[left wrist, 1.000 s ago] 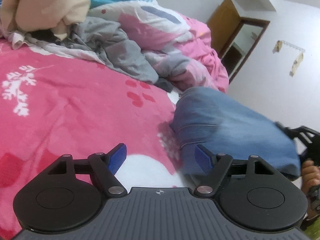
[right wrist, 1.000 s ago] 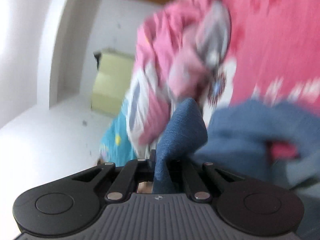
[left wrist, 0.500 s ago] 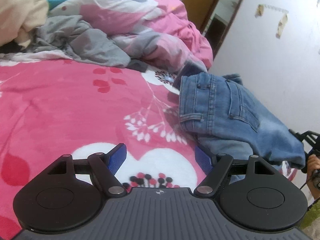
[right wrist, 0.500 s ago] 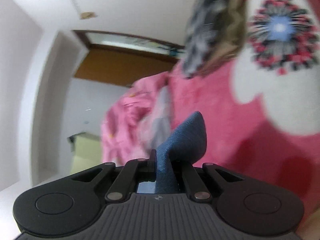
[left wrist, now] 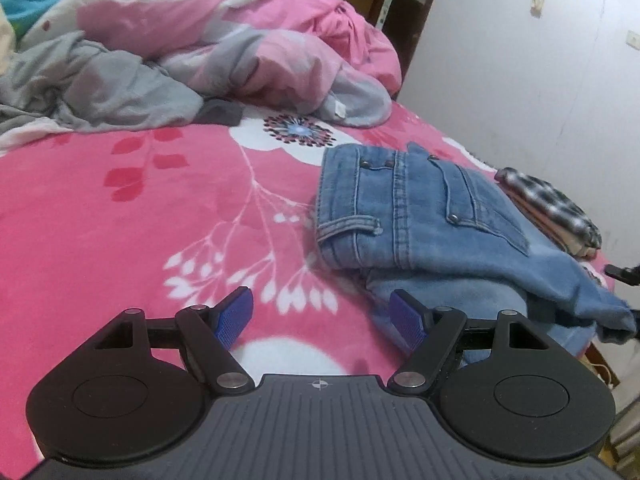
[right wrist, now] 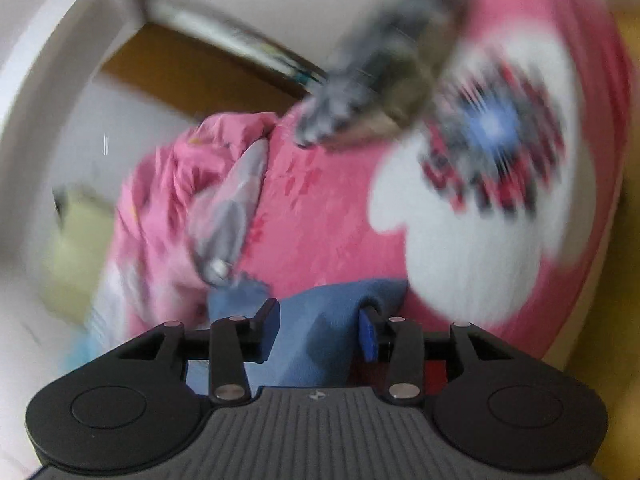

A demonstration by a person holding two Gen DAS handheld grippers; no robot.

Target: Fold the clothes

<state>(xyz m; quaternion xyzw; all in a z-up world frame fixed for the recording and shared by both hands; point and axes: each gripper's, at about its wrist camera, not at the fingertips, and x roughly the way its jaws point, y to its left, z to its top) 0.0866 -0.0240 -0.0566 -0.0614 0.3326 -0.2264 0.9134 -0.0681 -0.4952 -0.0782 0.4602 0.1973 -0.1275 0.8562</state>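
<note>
So the folded pair of light blue denim jeans (left wrist: 404,216) is lying on the pink floral fleece blanket (left wrist: 140,220), right of centre in the left wrist view. The left gripper (left wrist: 324,312) hovers just beside its near edge, blue pads spread wide with nothing between them. The right gripper (right wrist: 318,330) view is pretty blurry, but its jaws look parted with a fold of blue denim sitting between them. A black-and-white checked garment (left wrist: 556,204) lies just past the jeans.

Faded denim jeans (left wrist: 420,216) lie on a fuzzy fleece blanket (left wrist: 140,220); the left claw (left wrist: 322,312) is matt black plastic.
</note>
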